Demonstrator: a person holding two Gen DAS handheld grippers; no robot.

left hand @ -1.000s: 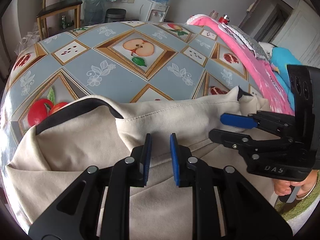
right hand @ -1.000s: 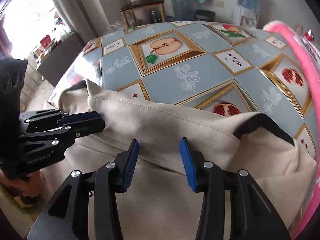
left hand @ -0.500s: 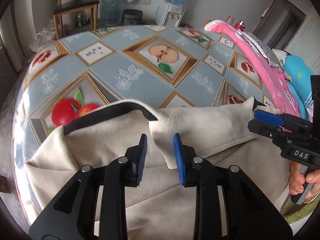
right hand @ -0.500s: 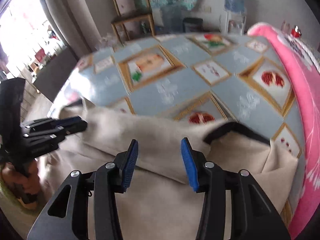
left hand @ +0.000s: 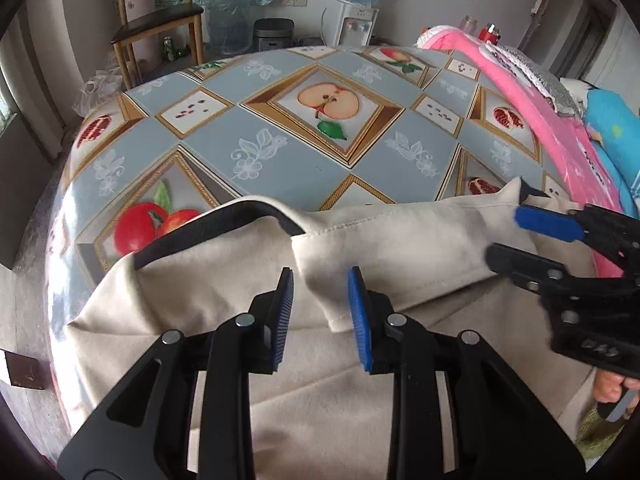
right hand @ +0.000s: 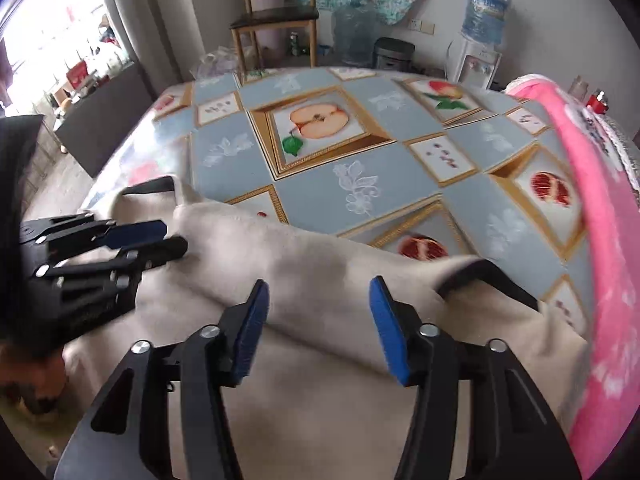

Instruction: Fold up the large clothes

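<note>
Beige cotton garment w/ black trim (left hand: 224, 292): near edge of table w/ grey-blue fruit-print oilcloth (left hand: 276, 148), top hem folded over; left hand-held gripper (left hand: 320, 316): spread, straddling fold corner; right hand-held gripper (right hand: 318, 326): spread over fold, nothing pinched; pink fabric (right hand: 600, 208) at right.

Beige garment (left hand: 224, 312) (black-trimmed) lies rumpled, partly folded.

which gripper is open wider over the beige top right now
The right gripper: its blue pads stand far apart above the beige garment. The left gripper shows a clearly narrower gap.
</note>
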